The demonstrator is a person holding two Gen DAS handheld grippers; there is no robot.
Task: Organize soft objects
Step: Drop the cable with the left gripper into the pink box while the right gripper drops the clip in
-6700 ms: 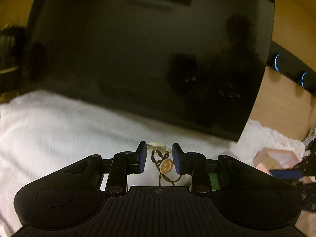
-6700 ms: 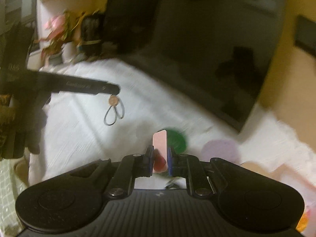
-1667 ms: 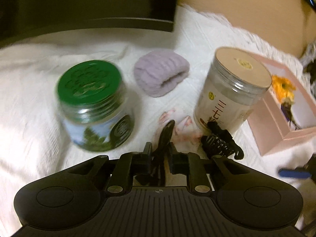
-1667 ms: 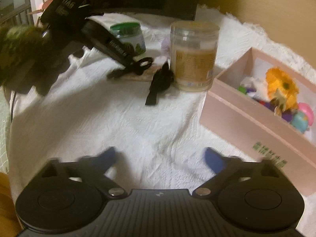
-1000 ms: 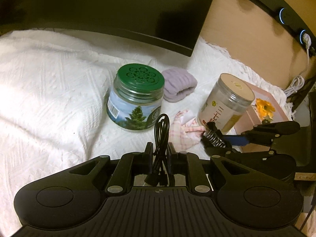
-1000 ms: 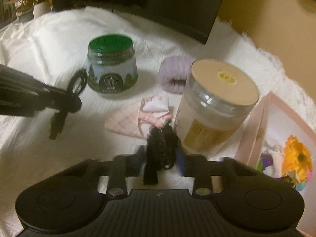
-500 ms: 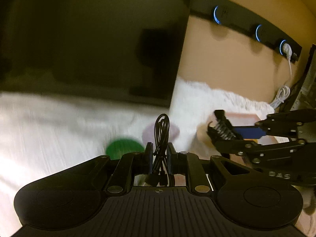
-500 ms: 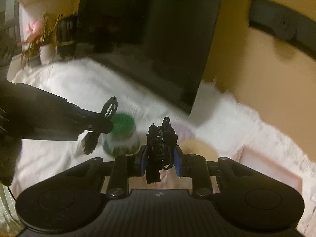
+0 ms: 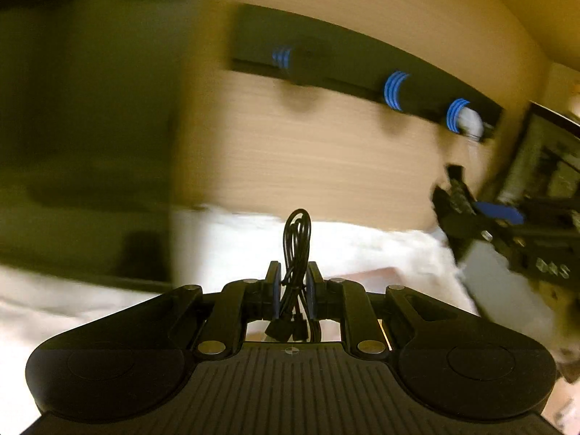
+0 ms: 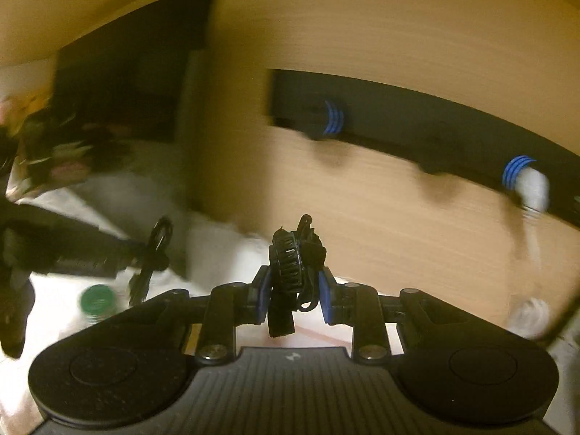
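Both grippers loaded, lifted well above the white cloth (image 9: 362,239); views blurred.

Left gripper (image 9: 293,282): fingers narrow, pinching coiled black cable (image 9: 297,239), loop sticking up past the tips, plug ends hanging behind. Same cable seen from right wrist view at far left (image 10: 152,253).

Right gripper (image 10: 294,290): fingers partly closed round black hair claw clip (image 10: 290,264), toothed edge facing left, a strap dangling below.

Progress, as a judgement: pick-up done for 2 items, placement not yet. Pink box edge (image 9: 366,274) barely showing under left fingers, likely drop spot; contents not visible. Green-lidded jar (image 10: 97,301) on cloth below, apart from both grippers. Left to do: carry over, lower, release each. Other soft items: can't tell, out of view.
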